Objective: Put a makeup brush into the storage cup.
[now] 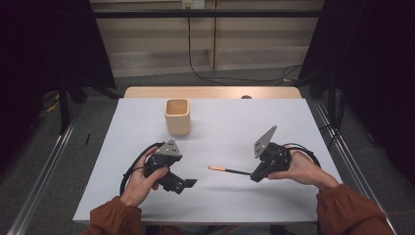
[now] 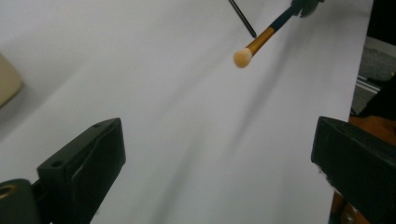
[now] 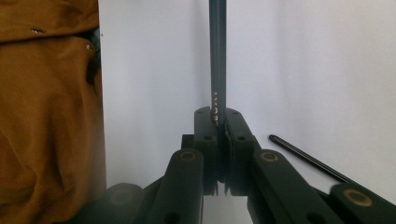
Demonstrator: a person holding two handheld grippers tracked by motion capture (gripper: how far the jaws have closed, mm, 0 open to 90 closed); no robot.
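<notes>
Broadly, the white table [image 1: 215, 196] is the biggest thing before me, its sheet running from my sleeves at the near edge to a strip of bare wood at the far edge. On it, toward the far left of centre, stands a cream square cup [image 1: 177, 116], upright and open at the top, well apart from both my hands.

My left gripper [image 1: 188, 183] rests low over the near left part of the table, held in my left hand [image 1: 142, 178], its grey three-cornered plate on top. Its jaws stand wide apart with nothing between them — in the left gripper view they frame only bare white surface, and the cup's edge peeks in at that view's left border.

My right gripper [image 1: 254, 175] sits on the near right side in my right hand [image 1: 298, 169]. Its jaws are clenched on the dark handle of a slim makeup brush [image 1: 230, 170], pinched near its rear end — the right gripper view shows the handle rising straight up from between the closed pads.

The brush points leftward from the right gripper toward the table's middle, just above the surface, and its shadow lies on the sheet beside it. Its gold ferrule and small pale orange tip [image 2: 243, 57] lie between my two grippers, nearer the right one.
</notes>
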